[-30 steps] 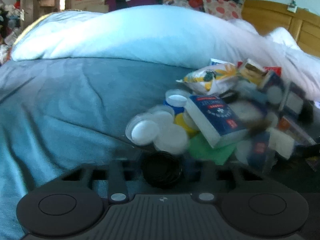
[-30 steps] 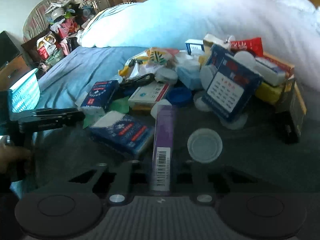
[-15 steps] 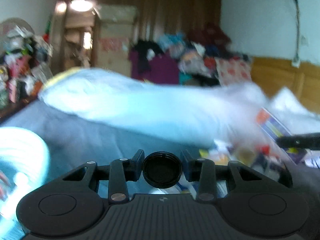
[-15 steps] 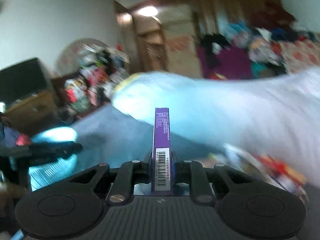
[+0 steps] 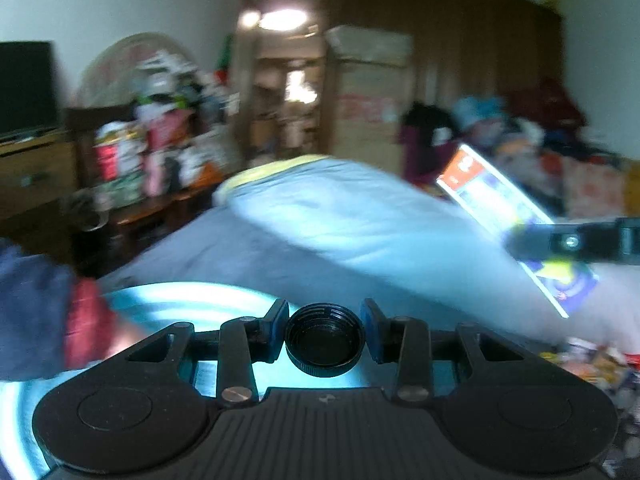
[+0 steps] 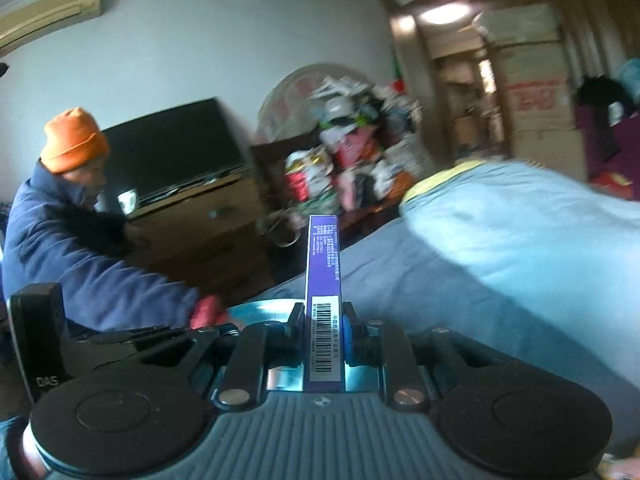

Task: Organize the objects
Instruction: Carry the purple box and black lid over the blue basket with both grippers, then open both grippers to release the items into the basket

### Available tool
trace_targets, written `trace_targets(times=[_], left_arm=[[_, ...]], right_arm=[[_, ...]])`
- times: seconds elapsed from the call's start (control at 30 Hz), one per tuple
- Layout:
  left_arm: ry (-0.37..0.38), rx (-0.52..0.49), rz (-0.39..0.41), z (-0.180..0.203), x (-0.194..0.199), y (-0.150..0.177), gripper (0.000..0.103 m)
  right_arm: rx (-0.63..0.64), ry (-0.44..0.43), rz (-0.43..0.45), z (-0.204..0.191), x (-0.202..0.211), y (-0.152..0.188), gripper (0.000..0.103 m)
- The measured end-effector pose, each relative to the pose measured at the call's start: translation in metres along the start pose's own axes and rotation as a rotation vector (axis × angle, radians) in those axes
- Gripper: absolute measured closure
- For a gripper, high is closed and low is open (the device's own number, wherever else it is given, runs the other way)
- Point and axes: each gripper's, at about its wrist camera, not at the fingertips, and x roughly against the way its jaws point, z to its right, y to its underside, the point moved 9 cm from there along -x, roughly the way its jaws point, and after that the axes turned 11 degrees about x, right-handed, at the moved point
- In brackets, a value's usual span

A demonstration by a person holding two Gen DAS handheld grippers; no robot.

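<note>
The bed [image 5: 248,256], under its blue sheet, fills the middle ground, a pale blue duvet [image 5: 360,216] heaped across it. At the bed's near edge sits a light blue round basket [image 5: 168,300], glowing and blurred; what lies inside it I cannot tell. A person in a navy jacket [image 6: 68,248] and orange beanie [image 6: 72,140] leans over at the left of the right wrist view. Left claw [image 5: 324,330] is clenched on a black bottle cap [image 5: 324,338], open side facing the camera, held over the basket's rim. Right claw [image 6: 323,326] is grasping a slim purple box [image 6: 323,280], upright on its narrow edge with the barcode low, also above the basket. A litter of small packets [image 5: 592,360] lies on the bed at lower right.
</note>
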Motion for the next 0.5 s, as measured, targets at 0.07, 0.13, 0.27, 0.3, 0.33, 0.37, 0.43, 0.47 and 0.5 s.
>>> trace_targets(times=[0.07, 0.13, 0.27, 0.3, 0.33, 0.37, 0.43, 0.47, 0.5], left_arm=[[-0.054, 0.02, -0.023, -0.024, -0.002, -0.007, 0.063], [-0.109, 0.033, -0.05, -0.047, -0.008, -0.011, 0.063], [-0.181, 0.052, -0.111, -0.081, -0.016, -0.006, 0.063], [-0.184, 0.055, -0.121, -0.085, -0.016, -0.004, 0.063], [-0.196, 0.051, -0.129, -0.088, -0.018, 0.0, 0.063], [-0.198, 0.05, -0.134, -0.089, -0.018, 0.002, 0.063], [-0.2, 0.049, -0.141, -0.093, -0.021, 0.007, 0.063], [-0.202, 0.049, -0.143, -0.096, -0.022, 0.01, 0.063], [-0.201, 0.053, -0.148, -0.098, -0.022, 0.01, 0.063]], right_arm=[[-0.016, -0.029, -0.032, -0.012, -0.026, -0.003, 0.084], [-0.025, -0.049, -0.07, -0.027, -0.05, -0.001, 0.084], [-0.043, -0.077, -0.133, -0.049, -0.086, 0.011, 0.084], [-0.043, -0.083, -0.143, -0.055, -0.091, 0.014, 0.084], [-0.04, -0.088, -0.154, -0.061, -0.098, 0.017, 0.084], [-0.035, -0.093, -0.166, -0.067, -0.106, 0.02, 0.084], [-0.031, -0.098, -0.183, -0.076, -0.116, 0.024, 0.084], [-0.03, -0.099, -0.189, -0.079, -0.119, 0.026, 0.084], [-0.031, -0.1, -0.194, -0.079, -0.122, 0.028, 0.084]])
